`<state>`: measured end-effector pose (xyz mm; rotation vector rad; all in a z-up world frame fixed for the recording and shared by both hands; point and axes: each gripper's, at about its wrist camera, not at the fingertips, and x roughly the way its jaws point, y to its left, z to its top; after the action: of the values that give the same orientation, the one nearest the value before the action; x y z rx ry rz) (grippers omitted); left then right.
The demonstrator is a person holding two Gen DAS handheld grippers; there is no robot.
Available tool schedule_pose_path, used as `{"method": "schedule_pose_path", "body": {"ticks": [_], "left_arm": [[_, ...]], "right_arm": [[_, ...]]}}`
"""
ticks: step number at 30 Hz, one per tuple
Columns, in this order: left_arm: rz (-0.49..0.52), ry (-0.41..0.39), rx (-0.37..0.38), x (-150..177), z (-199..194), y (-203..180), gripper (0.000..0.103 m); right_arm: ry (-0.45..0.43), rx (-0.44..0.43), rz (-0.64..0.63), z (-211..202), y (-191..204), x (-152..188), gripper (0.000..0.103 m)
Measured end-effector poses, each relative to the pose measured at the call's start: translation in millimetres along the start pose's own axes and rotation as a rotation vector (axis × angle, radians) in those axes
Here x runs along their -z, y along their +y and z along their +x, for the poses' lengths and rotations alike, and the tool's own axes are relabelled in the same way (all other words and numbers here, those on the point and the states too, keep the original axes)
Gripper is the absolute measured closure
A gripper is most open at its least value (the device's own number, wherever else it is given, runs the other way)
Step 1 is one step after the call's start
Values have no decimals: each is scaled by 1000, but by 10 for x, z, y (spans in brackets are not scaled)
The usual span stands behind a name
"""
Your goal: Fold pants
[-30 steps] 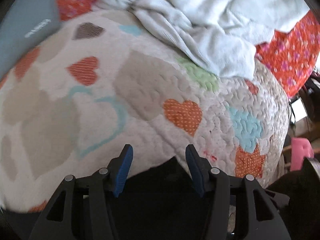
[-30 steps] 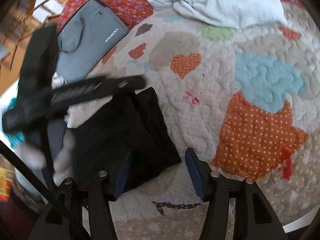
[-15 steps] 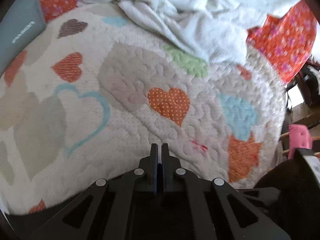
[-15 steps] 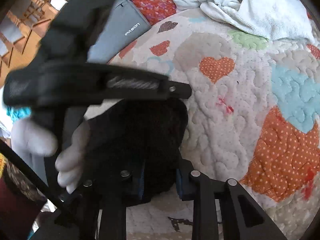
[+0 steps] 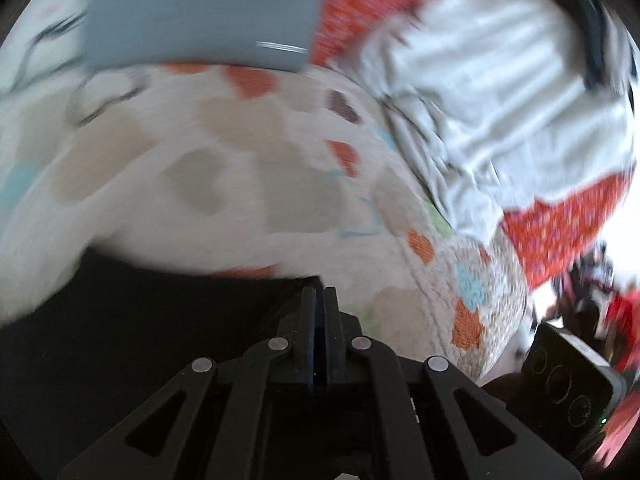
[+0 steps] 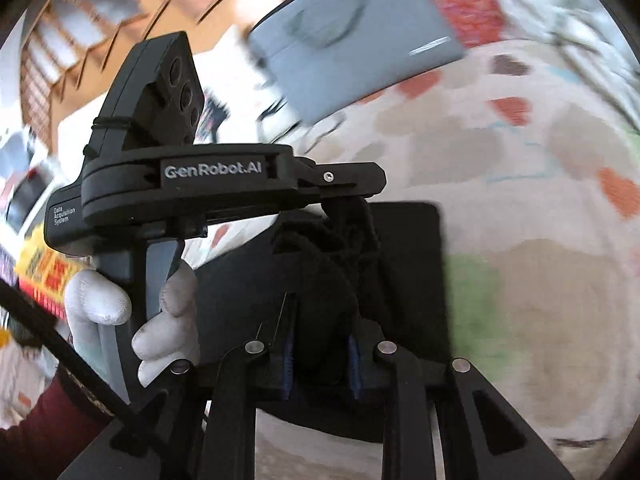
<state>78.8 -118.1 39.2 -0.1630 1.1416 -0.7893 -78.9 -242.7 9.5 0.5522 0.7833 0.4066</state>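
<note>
Both of my grippers have clamped and swung since a second ago, when their fingers stood spread over the quilt; the scenery behind them has slid sideways and blurred.

From my left wrist: the left gripper (image 5: 319, 300) has its fingers pressed flat together, and the dark pants (image 5: 152, 320) spread away from its tips toward the lower left, lying over the heart-patterned quilt (image 5: 248, 168) on the bed. An edge of the cloth reaches right up to the tips, but whether it is nipped between them I cannot tell from here. The grey sleeve case (image 5: 200, 12) and the pale blanket (image 5: 492, 92) sit well beyond.

From my right wrist: the right gripper (image 6: 320, 356) is pinching a thick bunch of pants (image 6: 400, 280) between its blue pads. My left gripper (image 6: 360, 182) crosses just above, level, and a bunched bit of the fabric hangs from its tip (so it does hold cloth), with my gloved left hand (image 6: 160, 320) on its handle. The two grips sit close, one above the other, and the free cloth hangs below and beyond them toward the quilt. I judge the fold must carry both grips together across the bed.
</note>
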Motion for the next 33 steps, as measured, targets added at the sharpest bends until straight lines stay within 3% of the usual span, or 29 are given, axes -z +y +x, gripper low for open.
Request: {"method": "schedule_pose_path", "body": {"ticks": [3, 5, 7, 8, 12, 17, 19, 22, 25, 27, 31, 33], "left_arm": [[-110, -40, -12, 167, -179, 409, 100], [-184, -72, -24, 272, -298, 645, 100], [-269, -124, -17, 387, -461, 852, 100], [-301, -152, -6, 438, -532, 918, 100], [-432, -272, 35, 667, -815, 1167, 79], [-464, -311, 27, 859, -958, 1295, 78], [-450, -295, 27, 911, -964, 1239, 78], [-421, -272, 36, 998, -930, 1063, 78], [-405, -255, 46, 1116, -875, 907, 78], [-395, -228, 52, 1185, -799, 840, 78], [-384, -153, -62, 1288, -659, 817, 78], [-404, -165, -53, 1317, -713, 885, 78]], "right_arm": [[84, -39, -51, 306, 189, 41, 79], [132, -30, -74, 528, 241, 74, 73], [186, -16, -96, 718, 269, 124, 51], [190, -11, -108, 752, 275, 148, 48], [191, -24, -173, 699, 339, 129, 35], [140, -133, -104, 316, 261, -12, 35], [93, -105, -71, 157, 169, -167, 36], [104, -47, -11, 234, 74, -488, 52], [173, -119, 65, 475, 22, -707, 56], [249, -123, 63, 670, 140, -766, 60], [399, -139, 104, 1161, 175, -611, 60], [394, -194, 143, 1324, 120, -536, 56]]}}
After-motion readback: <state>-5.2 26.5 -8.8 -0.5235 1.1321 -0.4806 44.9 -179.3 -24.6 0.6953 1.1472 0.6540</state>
